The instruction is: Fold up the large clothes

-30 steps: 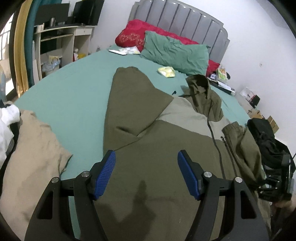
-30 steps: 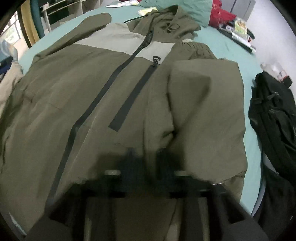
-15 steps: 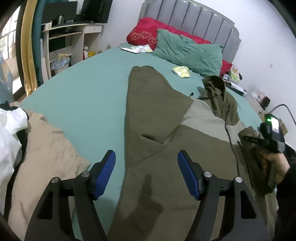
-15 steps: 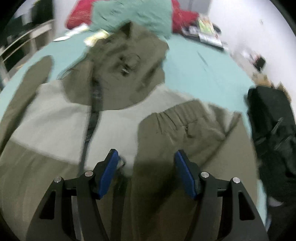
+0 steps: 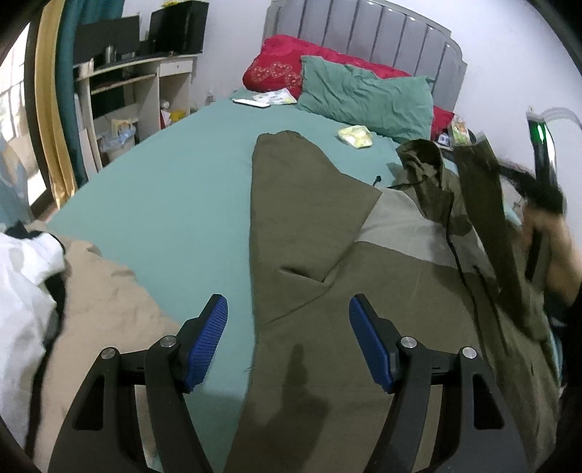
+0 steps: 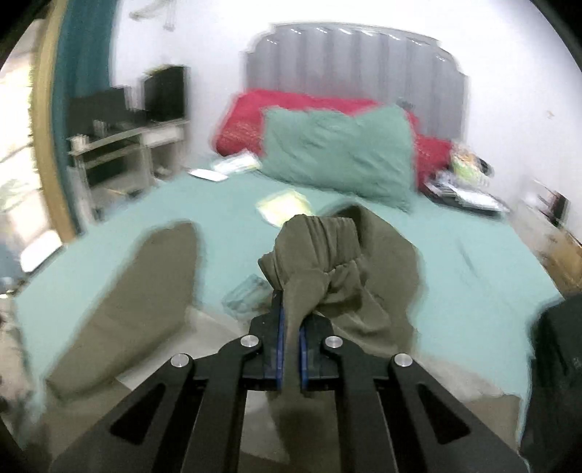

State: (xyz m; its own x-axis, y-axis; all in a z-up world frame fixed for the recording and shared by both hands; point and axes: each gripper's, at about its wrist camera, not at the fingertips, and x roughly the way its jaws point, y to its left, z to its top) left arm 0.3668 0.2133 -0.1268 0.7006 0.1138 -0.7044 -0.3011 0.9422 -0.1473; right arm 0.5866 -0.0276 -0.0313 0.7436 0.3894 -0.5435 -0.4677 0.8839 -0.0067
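**Right gripper lifts a jacket sleeve while the left hangs open over the hem**

A bed (image 5: 174, 189) with a teal sheet fills both views, its grey headboard (image 5: 382, 32) at the top of the frame. An olive jacket (image 5: 327, 291) lies spread across the sheet from the centre to the lower right of the left wrist view, one sleeve stretched flat up toward the pillows and the hood crumpled at upper right. A teal pillow (image 5: 367, 98) leans on a red pillow (image 5: 287, 62) against the headboard. A beige garment (image 5: 102, 291) lies at lower left, beside white cloth at the left edge.

The left gripper (image 5: 289, 342) points down at a slant over the jacket's lower edge, jaws spread wide with nothing between the blue pads; one pad sits above the sheet, the other above the jacket.

The right gripper (image 6: 290, 345) is clenched on the sleeve cuff (image 6: 320, 247), whose bunched olive fabric rises out of the pads at frame centre. In the left wrist view the person's hand (image 5: 556, 247), blurred at the right edge, holds that tool raised, and the sleeve hangs from it in a taut strip down to the jacket body.
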